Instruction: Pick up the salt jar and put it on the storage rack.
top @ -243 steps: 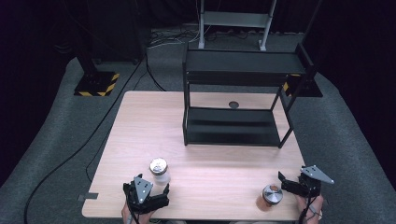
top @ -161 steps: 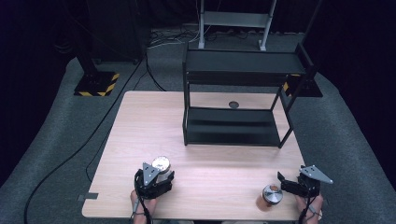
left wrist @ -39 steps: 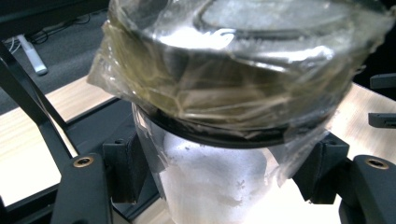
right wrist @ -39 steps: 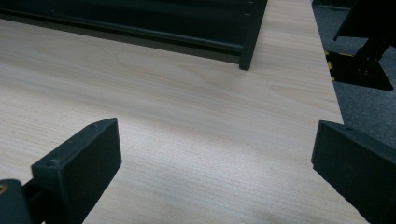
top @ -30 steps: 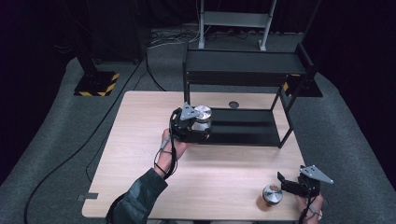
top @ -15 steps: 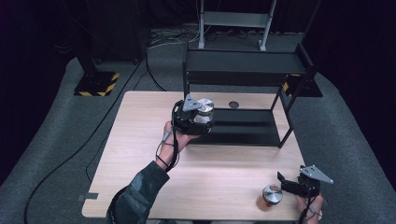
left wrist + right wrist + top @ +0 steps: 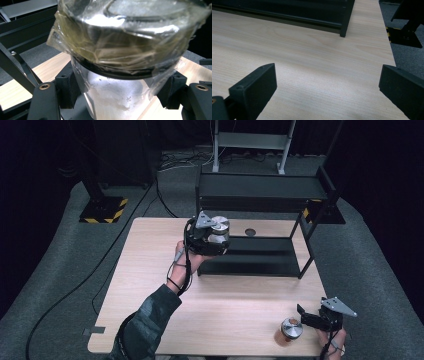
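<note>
A clear jar [image 7: 218,228] of white powder, its lid wrapped in plastic film, is held in the air by my left gripper [image 7: 209,239], which is shut on it. It hangs at the left front of the black two-level shelf [image 7: 260,195], above the lower level. In the left gripper view the jar [image 7: 117,100] sits between both jaws, with the shelf frame [image 7: 17,67] to the left. My right gripper [image 7: 309,319] rests open at the table's front right corner, just right of a second metal-lidded jar [image 7: 290,329]. Bare wood lies between the open jaws of my right gripper [image 7: 327,82].
A small dark disc [image 7: 250,231] lies on the wooden table [image 7: 150,270] behind the shelf's lower level. The shelf foot [image 7: 344,25] stands ahead of the right gripper. Around the table is grey carpet, with a striped stand base [image 7: 105,211] at the far left.
My left gripper took the powder jar from the front left of the table and carried it up to the shelf; over the last second it edged right. The right gripper stayed put.
</note>
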Demonstrator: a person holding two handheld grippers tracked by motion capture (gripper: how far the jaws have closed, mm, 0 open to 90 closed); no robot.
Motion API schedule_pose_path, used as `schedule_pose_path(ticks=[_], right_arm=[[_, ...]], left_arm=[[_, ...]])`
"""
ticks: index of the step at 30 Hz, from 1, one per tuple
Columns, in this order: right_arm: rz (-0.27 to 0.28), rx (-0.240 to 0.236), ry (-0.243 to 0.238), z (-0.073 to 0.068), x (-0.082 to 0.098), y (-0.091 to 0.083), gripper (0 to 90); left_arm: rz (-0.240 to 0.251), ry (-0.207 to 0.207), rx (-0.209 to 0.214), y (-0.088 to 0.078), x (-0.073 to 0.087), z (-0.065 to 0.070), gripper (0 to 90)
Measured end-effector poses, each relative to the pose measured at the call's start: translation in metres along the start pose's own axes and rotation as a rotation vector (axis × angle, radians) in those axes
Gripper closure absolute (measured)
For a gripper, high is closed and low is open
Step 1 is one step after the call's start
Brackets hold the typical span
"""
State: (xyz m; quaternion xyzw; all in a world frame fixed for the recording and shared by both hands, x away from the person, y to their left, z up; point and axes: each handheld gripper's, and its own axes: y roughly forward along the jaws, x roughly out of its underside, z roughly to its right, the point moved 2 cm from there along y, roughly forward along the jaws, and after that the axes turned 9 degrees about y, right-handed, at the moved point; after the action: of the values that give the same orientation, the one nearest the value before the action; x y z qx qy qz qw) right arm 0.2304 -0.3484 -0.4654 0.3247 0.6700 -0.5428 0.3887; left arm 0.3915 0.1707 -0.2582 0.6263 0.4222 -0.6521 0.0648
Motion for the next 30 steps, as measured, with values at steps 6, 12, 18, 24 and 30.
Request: schedule_pose_path(ticks=[6,12,18,24,30], right_arm=[[-0.003,-0.001,-0.003,0.0,0.0,0.0,0.2],[-0.002,0.0,-0.002,0.0,0.0,0.0,0.2],[-0.002,-0.001,-0.001,0.0,0.0,0.0,0.2],[-0.001,-0.001,-0.001,0.0,0.0,0.0,0.1],[-0.001,-0.001,-0.001,0.0,0.0,0.0,0.1]], left_arm=[[0.003,0.001,0.0,-0.001,-0.008,-0.005,30.9],[0.001,0.011,-0.003,-0.002,-0.017,-0.007,30.9],[0.001,0.011,-0.003,-0.002,-0.023,-0.009,30.9],[0.001,0.01,-0.003,-0.002,-0.03,-0.013,30.9],[-0.004,0.008,-0.01,-0.003,-0.035,-0.016,30.9]])
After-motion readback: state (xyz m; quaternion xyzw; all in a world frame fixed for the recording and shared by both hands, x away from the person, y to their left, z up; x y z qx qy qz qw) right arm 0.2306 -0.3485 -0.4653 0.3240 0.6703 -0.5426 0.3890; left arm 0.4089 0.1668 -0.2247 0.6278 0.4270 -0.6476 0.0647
